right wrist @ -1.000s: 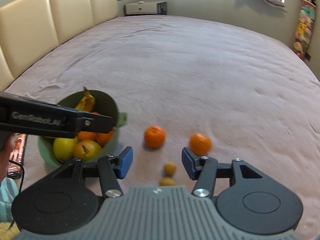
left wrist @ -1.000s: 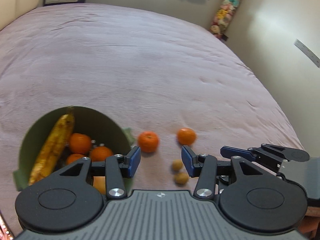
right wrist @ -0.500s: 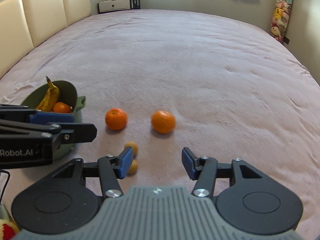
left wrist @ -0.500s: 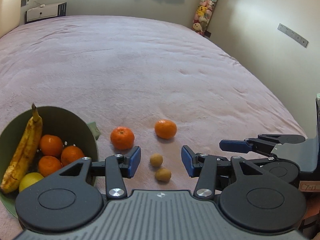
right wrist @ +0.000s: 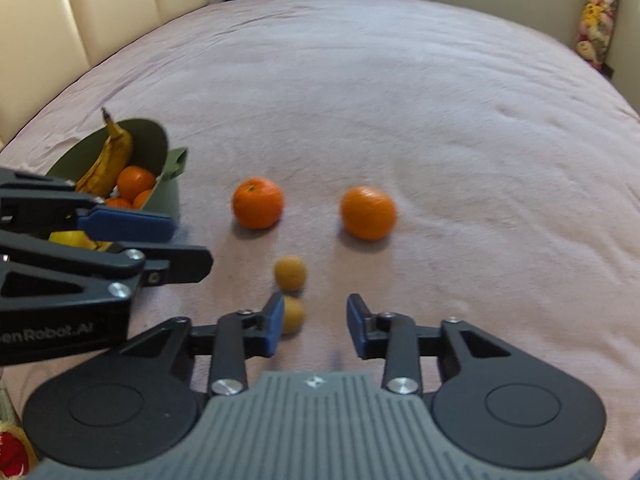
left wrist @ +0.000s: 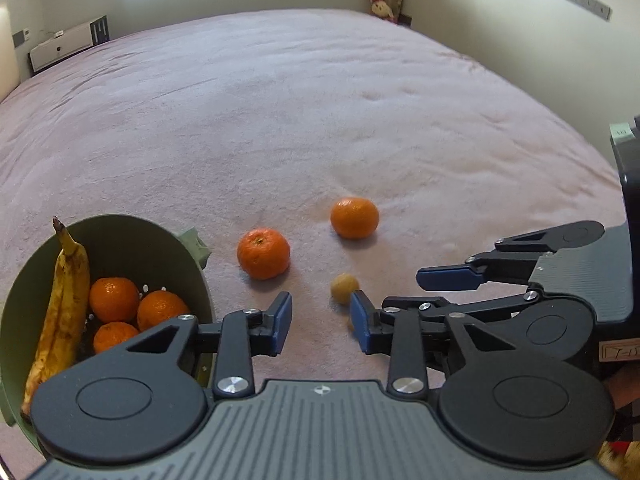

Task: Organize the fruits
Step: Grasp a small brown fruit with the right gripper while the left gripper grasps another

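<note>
both grippers hover low over the mauve plush bedspread point(left wrist: 320, 120), and the left gripper point(left wrist: 320, 322) and right gripper point(right wrist: 312, 326) have each just been closing their blue-padded jaws, now narrowed but empty. two round orange tangerines point(right wrist: 257, 203) and two small tan round fruits point(right wrist: 290, 273) lie loose just right of the olive-green plastic bowl point(left wrist: 120, 236) holding a spotted yellow banana point(left wrist: 64, 312). to do this well, i'd reopen the jaws, centre one small fruit between the pads, then squeeze gently.

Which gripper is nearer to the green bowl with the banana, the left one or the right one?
Left. The left gripper hangs right beside the green bowl, its rim under one finger. The right gripper is farther off, past the left one, over the small brown fruits.
</note>
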`<state>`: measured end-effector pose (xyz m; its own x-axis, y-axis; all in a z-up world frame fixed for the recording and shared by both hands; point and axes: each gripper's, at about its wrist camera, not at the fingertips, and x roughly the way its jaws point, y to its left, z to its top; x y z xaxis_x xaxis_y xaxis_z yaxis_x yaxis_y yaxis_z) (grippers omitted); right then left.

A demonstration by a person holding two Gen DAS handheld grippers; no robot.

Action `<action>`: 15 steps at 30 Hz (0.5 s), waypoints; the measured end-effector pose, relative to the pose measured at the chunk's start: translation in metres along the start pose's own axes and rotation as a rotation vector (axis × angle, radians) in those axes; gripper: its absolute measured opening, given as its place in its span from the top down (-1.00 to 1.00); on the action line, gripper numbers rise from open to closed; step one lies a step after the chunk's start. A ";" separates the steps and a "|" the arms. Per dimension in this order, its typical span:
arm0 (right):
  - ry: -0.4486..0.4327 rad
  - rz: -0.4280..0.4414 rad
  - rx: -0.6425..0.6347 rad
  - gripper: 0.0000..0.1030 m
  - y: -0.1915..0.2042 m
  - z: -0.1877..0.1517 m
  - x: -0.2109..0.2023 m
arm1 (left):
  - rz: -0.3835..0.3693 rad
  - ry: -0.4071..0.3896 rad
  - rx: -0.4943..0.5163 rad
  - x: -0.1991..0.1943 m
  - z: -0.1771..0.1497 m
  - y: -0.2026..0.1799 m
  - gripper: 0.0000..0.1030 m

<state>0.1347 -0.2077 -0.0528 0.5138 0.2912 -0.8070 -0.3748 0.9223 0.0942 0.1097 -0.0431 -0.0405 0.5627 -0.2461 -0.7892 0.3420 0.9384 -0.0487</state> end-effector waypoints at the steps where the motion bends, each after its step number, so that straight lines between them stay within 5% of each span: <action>1: 0.004 0.004 -0.006 0.40 0.002 -0.001 0.003 | -0.001 0.009 -0.002 0.001 0.000 0.002 0.26; 15: 0.064 0.069 0.009 0.48 0.006 -0.004 0.031 | -0.053 0.049 -0.016 0.008 0.005 0.010 0.25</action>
<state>0.1453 -0.1944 -0.0800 0.4368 0.3377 -0.8338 -0.4008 0.9028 0.1558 0.1216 -0.0368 -0.0447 0.5064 -0.2835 -0.8144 0.3578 0.9284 -0.1007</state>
